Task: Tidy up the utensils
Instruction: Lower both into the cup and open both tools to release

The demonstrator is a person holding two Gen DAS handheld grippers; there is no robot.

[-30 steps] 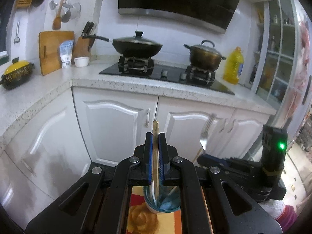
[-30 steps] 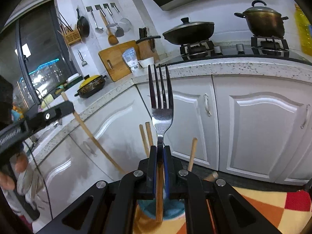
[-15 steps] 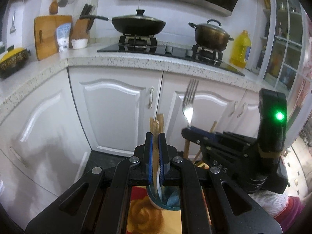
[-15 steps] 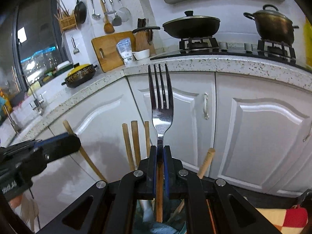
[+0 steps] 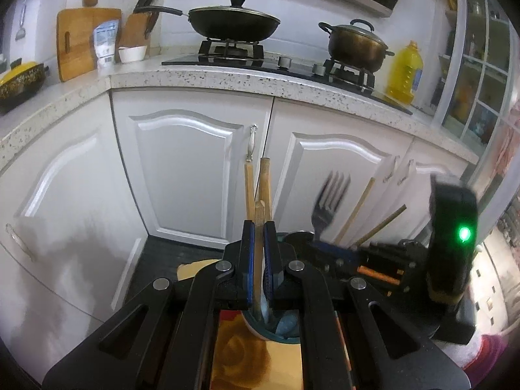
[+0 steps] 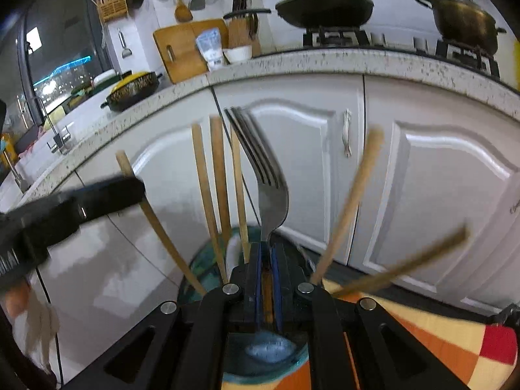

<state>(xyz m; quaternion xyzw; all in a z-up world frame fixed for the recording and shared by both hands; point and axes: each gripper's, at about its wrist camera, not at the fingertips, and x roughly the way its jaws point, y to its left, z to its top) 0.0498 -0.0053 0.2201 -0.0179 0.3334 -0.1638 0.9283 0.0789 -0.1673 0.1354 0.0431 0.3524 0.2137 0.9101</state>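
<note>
Left tongs (image 5: 259, 253) clenched on a wooden chopstick (image 5: 259, 224), long axis near upright, lower end down inside the teal cup (image 5: 286, 333) directly below the tongs. Right tongs (image 6: 266, 260) clenched on the fork (image 6: 265, 175) handle, tines pointing up, tilted a bit left, handle end over the same cup (image 6: 208, 276). Other chopsticks (image 6: 208, 195) already stood in it, leaning outward. Both hands equally close; next move judged straight down.

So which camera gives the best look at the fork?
The right wrist view. There the fork stands close and central, its handle clamped in the right gripper above the teal cup, though its tines are a little blurred. The left wrist view shows the fork smaller, off to the right and more blurred.
</note>
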